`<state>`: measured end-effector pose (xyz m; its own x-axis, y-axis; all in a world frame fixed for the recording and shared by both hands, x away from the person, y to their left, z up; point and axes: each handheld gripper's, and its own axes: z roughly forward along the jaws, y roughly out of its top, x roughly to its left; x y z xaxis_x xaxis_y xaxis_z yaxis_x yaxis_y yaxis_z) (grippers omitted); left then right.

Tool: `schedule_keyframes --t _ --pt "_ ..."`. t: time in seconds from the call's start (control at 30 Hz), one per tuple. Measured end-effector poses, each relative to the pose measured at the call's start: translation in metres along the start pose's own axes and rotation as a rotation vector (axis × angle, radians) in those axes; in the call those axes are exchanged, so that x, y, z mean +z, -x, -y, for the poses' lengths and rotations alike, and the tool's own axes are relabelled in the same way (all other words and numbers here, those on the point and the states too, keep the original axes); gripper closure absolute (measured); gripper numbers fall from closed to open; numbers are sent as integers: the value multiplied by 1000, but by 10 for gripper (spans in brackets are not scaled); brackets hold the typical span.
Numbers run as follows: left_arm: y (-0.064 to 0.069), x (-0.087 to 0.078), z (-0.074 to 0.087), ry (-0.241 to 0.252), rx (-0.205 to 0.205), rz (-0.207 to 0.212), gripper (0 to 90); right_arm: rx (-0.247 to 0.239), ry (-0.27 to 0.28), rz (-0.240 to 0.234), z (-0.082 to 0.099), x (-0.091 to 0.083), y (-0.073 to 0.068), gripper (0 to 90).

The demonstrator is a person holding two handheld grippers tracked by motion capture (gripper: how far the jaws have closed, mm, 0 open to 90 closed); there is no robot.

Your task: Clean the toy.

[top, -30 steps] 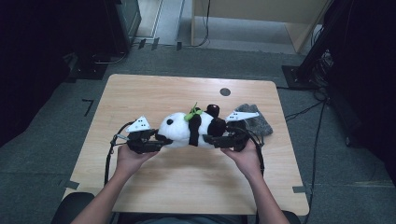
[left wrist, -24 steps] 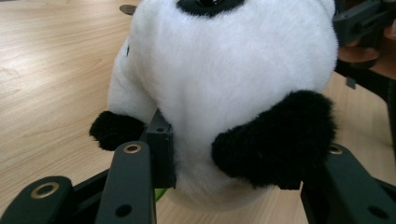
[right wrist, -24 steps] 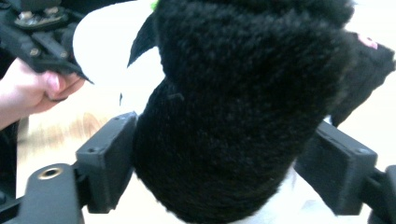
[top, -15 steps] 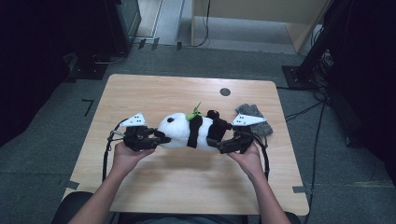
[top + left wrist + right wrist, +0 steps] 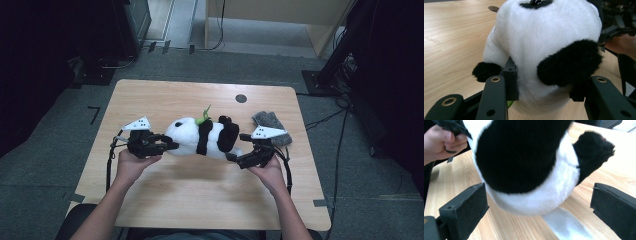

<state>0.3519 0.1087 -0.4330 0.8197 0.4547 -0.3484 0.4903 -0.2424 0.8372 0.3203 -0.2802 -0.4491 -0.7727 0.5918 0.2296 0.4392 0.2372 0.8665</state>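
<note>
High view: left to right, our left gripper [image 5: 167, 146] is clamped on the head end of the plush panda [image 5: 202, 137], which lies stretched across the middle of the wooden table [image 5: 165, 95], head to the left, hind end to the right. In the left gripper view the pads [image 5: 511, 78] press into the white fur of the panda [image 5: 544, 50] just under the black ear patch, so that grip is firm. Green sprig [image 5: 202, 117] sticks up off the toy's back. On the other side our right gripper [image 5: 235, 150] has just been opening and now stands wide. A second ago it was pinched on the hind end; now, in the right gripper view, the pads [image 5: 466, 207] stand clear on either side of the black-and-white rump [image 5: 524, 170], with nothing pressing and table showing underneath. In the high view that hand also sits a bit lower and farther right than a second ago. Net effect: the panda hangs from the left grip alone, rear end sagging toward the table. We judge this a release, either for a regrip lower on the body or to let the left side carry it. Grey cloth [image 5: 267, 122] lies beyond the right gripper, untouched; dark round spot [image 5: 241, 98] is farther back on the board.
</note>
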Motion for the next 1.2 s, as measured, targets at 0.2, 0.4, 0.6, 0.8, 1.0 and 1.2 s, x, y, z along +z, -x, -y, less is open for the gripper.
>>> schedule_keyframes --t 0.2,0.4,0.6,0.8,1.0,1.2 --pt "2 10 1 -10 -40 63 536 -16 -29 -54 -1 10 -6 7" --pt "4 18 3 -5 -66 73 525 -45 -81 22 -3 21 -13 4" --pt "4 21 4 -17 -76 35 431 -79 -41 75 -5 17 -16 186" --pt "3 25 7 -15 -50 -3 275 -31 -71 104 -5 19 -17 317" --pt "3 20 8 53 38 -19 176 33 -39 97 -10 12 -16 374" --pt "0 15 9 49 63 -39 182 105 -13 95 -10 2 -8 397"
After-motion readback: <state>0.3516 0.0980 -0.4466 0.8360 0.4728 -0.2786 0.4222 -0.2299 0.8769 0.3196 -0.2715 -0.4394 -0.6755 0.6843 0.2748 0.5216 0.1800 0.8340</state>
